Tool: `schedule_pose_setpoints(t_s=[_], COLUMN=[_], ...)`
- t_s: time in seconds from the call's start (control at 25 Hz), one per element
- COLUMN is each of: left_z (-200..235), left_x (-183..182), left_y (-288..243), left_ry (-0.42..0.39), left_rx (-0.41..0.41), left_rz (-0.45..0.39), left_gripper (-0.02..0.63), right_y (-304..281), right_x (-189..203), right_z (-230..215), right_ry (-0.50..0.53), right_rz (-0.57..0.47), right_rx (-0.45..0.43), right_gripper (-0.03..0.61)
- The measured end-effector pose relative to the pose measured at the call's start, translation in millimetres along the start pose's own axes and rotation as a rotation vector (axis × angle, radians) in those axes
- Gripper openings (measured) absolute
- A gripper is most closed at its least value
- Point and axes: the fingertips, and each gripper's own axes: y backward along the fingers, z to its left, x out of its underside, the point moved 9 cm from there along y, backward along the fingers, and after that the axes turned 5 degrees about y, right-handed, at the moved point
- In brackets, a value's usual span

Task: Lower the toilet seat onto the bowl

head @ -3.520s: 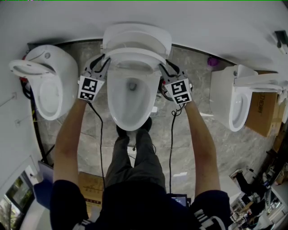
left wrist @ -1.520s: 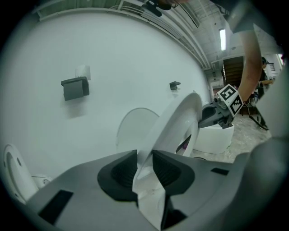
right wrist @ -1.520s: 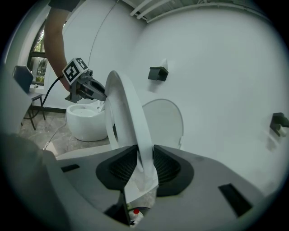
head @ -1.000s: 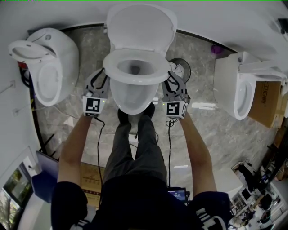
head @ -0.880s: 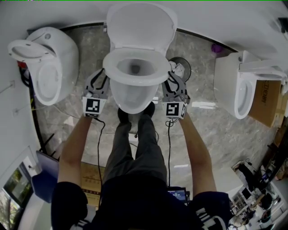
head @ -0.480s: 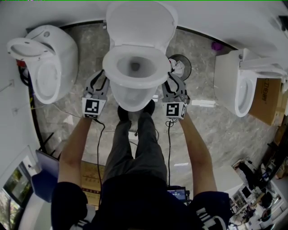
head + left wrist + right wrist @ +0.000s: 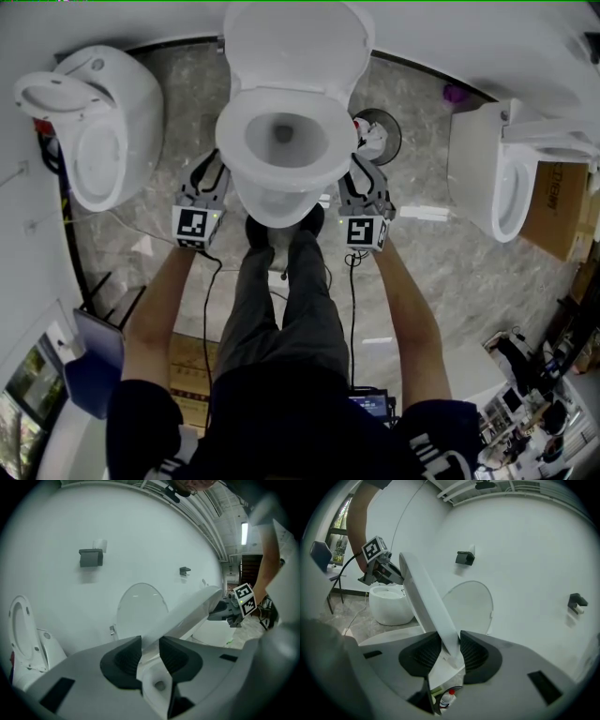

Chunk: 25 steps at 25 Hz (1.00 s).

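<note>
Lowering step: looked partway done; held the toilet seat [image 7: 229, 141] over the bowl [image 7: 277, 208], apparently not yet resting on the porcelain.
Seat position: hinged at 12 o'clock, below the upright lid [image 7: 292, 47]; reached toward 6 o'clock, in front of the legs.
Left gripper [image 7: 150, 656]: pinched the seat's edge at 9 o'clock, pads pressed against both faces.
Right gripper [image 7: 450, 651]: clamped the opposite edge at 3 o'clock in the same manner.
Doing it well: seemed to call for both sides coming down level and slowly, so as not to twist the hinge; called too for a firm pinch until contact, given plastic that looked smooth enough to slip and slam.
Release: judged wise only once the front met the rim; risked trapping the under-seat pads between seat and bowl otherwise.
Surface: gleamed white and hard all over; probably offered little friction.
Floor [image 7: 441, 262]: showed grey veined stone.
Room: ended in a plain white wall [image 7: 56, 536] with a dark fitting [image 7: 91, 557]; included a second toilet [image 7: 94, 131] at 9 o'clock, a third toilet [image 7: 497, 178] at 3 o'clock and a cardboard box [image 7: 553, 211] just beyond, all well apart from the work.
</note>
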Motion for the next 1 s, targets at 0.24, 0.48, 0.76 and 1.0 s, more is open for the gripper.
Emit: schedule_pose_setpoints(t_s=[0.24,0.48,0.76,1.0], left_z=[1.0,1.7,1.0,-3.4], left_x=[8.6,16.2,22.0,29.5], left_y=[3.8,4.1,7.1,11.6], left_ry=[0.123,0.223,0.261,0.275], left_rx=[-0.032,-0.049,-0.074,-0.104], left_rz=[0.014,0.026,0.035,0.046], left_gripper=[0.139,0.143,0.142,0.143], right_y=[1.0,1.5,3.0,7.1], right_x=[0.4,9.3,8.0,15.0], right_z=[4.3,8.0,9.7,14.5], right_ry=[0.005,-0.073,-0.180,-0.283], right_rz=[0.001,0.039,0.044,0.063], right_rx=[0.012,0.016,0.039,0.039], right_gripper=[0.146,0.158,0.175,0.181])
